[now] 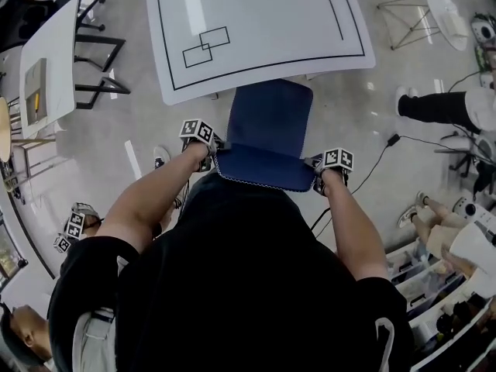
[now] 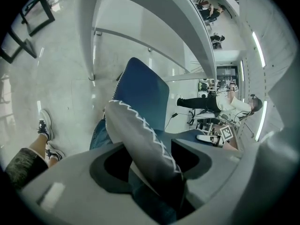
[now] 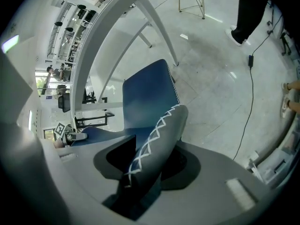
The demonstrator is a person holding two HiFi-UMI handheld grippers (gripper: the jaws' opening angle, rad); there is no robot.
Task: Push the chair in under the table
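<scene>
L gripper & R gripper are being clamped on backrest corners, 9 & 3 o'clock; w/ uneven pushing, chair could be getting skewed into table leg.

1. The chair stands just before the bench, seat front at the bench's near edge.
2. Left gripper clamps the backrest's left corner, and right gripper clamps its right corner.
3. Second bench stands far left, with a cable on the floor to the right.
</scene>
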